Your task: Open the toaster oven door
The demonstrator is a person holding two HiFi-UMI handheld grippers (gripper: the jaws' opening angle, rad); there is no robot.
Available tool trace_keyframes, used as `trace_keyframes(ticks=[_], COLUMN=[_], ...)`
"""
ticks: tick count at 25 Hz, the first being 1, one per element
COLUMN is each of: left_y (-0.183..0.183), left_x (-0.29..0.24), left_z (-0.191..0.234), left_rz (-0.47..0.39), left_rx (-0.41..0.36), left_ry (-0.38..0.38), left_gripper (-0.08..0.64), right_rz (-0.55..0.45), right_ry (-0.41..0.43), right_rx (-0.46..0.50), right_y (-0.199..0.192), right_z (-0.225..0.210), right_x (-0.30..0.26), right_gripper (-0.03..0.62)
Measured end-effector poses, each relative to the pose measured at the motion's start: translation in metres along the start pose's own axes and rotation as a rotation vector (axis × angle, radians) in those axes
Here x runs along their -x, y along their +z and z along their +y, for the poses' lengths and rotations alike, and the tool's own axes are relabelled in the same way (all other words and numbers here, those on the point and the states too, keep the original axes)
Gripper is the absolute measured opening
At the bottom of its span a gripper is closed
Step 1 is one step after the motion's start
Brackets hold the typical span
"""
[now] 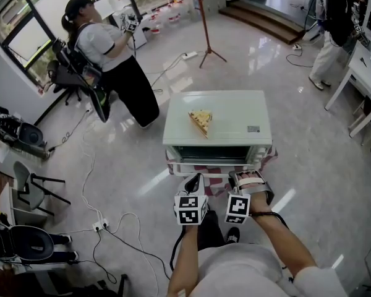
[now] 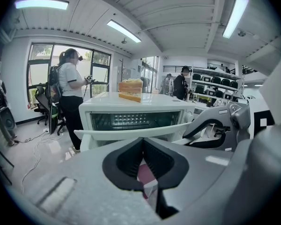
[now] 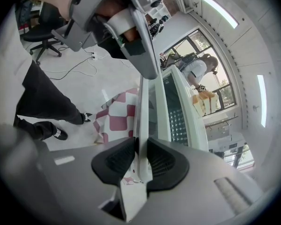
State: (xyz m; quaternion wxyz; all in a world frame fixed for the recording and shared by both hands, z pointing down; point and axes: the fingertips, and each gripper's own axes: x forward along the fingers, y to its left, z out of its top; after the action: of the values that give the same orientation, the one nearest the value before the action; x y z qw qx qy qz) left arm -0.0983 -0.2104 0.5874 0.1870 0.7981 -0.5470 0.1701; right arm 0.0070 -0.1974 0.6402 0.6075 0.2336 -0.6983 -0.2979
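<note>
Floor: toaster oven crosswise, door nearward

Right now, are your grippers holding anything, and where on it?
The right gripper pinches the white door handle of the toaster oven, near the handle's right end. The left gripper is shut and holds nothing.

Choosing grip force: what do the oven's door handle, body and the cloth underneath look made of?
Door handle: smooth white bar, plastic or painted metal.
Toaster oven body: pale, evenly sheened, likely painted sheet metal.
Cloth: soft fabric, red-white checks, draping folds.
</note>
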Motion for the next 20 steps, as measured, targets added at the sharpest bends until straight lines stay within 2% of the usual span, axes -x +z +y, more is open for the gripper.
trace_keyframes(ticks=[20], left_y=[-0.018], left_x=[0.004], left_z=[0.007], left_rz=[0.022], left_rx=[0.04], left_ry=[0.01], left_gripper=[0.002], right_rz=[-0.012], right_ry=[0.087], right_rx=[-0.029], right_y=[0.008], right_z=[0.063], right_x=[0.005], right_gripper=[0.071])
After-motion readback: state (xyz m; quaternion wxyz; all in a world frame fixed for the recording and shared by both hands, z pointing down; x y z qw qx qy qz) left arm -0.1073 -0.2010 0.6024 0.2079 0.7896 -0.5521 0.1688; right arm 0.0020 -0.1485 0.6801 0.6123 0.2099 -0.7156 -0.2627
